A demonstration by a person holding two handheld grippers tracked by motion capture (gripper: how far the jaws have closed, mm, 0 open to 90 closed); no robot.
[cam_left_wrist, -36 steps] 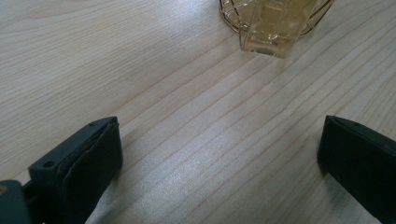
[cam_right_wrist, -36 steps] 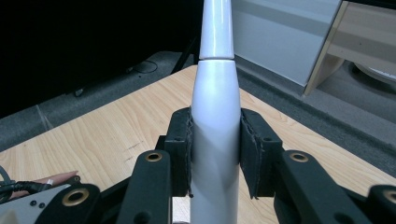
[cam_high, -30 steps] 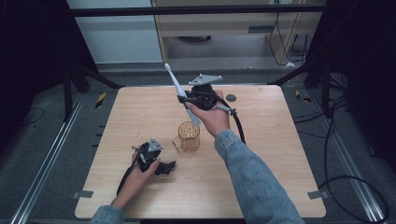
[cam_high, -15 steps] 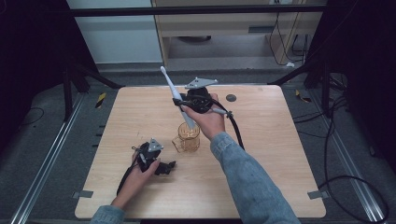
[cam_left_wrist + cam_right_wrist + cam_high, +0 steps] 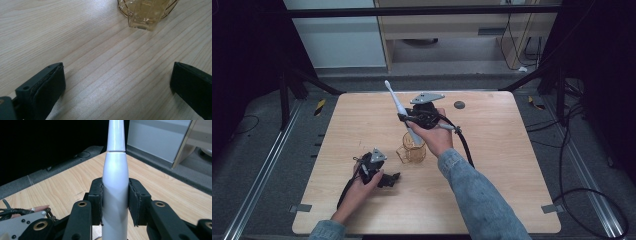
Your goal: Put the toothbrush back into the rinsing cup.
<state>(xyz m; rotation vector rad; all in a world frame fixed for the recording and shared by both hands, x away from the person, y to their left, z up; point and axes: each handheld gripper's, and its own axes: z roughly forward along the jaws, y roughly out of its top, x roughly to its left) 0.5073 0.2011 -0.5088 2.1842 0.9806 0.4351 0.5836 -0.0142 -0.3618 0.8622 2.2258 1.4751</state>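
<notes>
Right gripper (image 5: 411, 119): I had its jaws clamped on the white electric toothbrush (image 5: 114, 195); in the right gripper view the pads (image 5: 97, 200) pressed both sides of the fat handle.
Toothbrush: it was tilted, brush head up and away toward the far left, lower end just over the amber glass cup (image 5: 414, 148) in the high view. Whether the tip was already inside the rim I couldn't tell.
Cup: it stood upright near the middle of the wooden table (image 5: 502, 165), handle toward my left side.
Left gripper (image 5: 379, 177): I had it resting low on the table near the cup, jaws spread wide with nothing between them; its own view showed bare wood and the cup's base (image 5: 146, 12) ahead.
Risk, tipping: I judged that a slanted handle pushed down against the rim could knock the light cup over, as nothing steadied it.
Risk, slipping: the handle looked smooth and tapered, so it could slide in the pads and fall short.
Risk, release: let go too tilted, the top-heavy toothbrush could lever the cup over.
</notes>
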